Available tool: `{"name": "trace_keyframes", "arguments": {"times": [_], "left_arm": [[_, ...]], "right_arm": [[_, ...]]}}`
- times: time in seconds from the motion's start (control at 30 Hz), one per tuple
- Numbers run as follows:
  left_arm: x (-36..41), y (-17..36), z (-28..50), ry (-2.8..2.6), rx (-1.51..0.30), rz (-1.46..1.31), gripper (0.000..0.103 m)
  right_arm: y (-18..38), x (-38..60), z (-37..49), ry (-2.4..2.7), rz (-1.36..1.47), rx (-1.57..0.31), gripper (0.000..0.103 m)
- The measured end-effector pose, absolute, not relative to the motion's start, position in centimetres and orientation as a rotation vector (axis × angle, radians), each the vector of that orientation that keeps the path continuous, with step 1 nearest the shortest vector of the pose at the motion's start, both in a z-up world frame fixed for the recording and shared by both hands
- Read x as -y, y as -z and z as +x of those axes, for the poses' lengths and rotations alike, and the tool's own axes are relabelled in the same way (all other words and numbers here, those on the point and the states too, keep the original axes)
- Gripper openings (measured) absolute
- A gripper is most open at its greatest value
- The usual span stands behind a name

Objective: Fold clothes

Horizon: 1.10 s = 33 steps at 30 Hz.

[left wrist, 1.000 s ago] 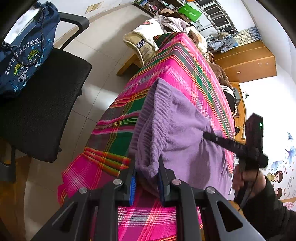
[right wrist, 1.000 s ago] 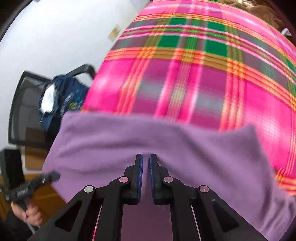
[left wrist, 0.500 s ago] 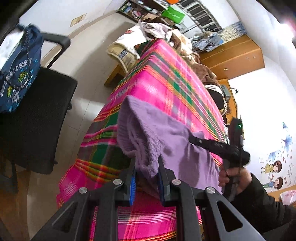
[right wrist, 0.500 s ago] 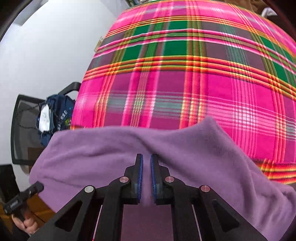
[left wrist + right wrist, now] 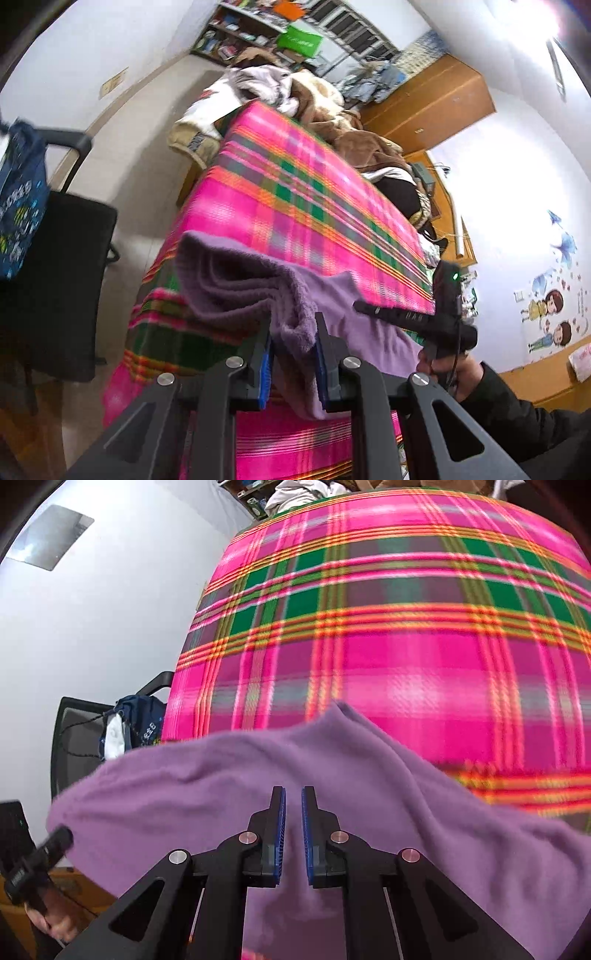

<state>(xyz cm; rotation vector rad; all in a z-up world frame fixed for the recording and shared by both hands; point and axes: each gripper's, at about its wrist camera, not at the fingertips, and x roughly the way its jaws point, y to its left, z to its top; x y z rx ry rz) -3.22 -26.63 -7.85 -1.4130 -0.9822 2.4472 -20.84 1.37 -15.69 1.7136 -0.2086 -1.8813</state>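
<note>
A purple fleece garment [image 5: 258, 291] hangs lifted above the near end of a table covered in pink, green and orange plaid cloth [image 5: 295, 206]. My left gripper [image 5: 293, 328] is shut on a bunched fold of the garment. In the right wrist view the same garment [image 5: 229, 775] drapes over and around my right gripper [image 5: 291, 805], which is shut on its edge with the blue pads close together. The right gripper [image 5: 373, 308] also shows in the left wrist view, held by a hand [image 5: 443, 365] at the right.
A black office chair [image 5: 55, 280] with a blue bag [image 5: 18, 206] stands left of the table. Piled clothes [image 5: 295, 96] lie at the table's far end, with shelves and a wooden cabinet [image 5: 432, 103] behind. The left gripper's handle and hand [image 5: 33, 878] appear low left.
Both grippers have risen with the garment and tilted upward. The purple cloth has lifted off the table and bunched toward the near edge, uncovering more plaid.
</note>
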Motion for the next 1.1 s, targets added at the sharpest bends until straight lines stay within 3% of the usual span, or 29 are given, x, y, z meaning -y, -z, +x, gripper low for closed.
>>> {"name": "trace_keyframes", "arguments": {"times": [0.47,0.87,1.0,1.1], "left_arm": [[11.4,5.8,-7.5,-2.312,0.574,-1.42,0.019],[-3.4,14.9,-8.7,-2.104,0.081,-1.705,0.021],[-6.5,15.6,-7.8,-2.114,-0.096,-1.75,0.03],[-6.8,13.7,-6.9,-2.138,-0.073,-1.712,0.034]], "right_arm": [[14.8,-13.9,-16.5,1.926,1.726,0.37,0.01],[15.4,-24.3,-12.7,1.974,1.777,0.433,0.01],[15.5,-25.5,-12.2,1.967,1.776,0.431,0.011],[15.3,-25.4,-12.1,1.953,1.757,0.417,0.011]]}}
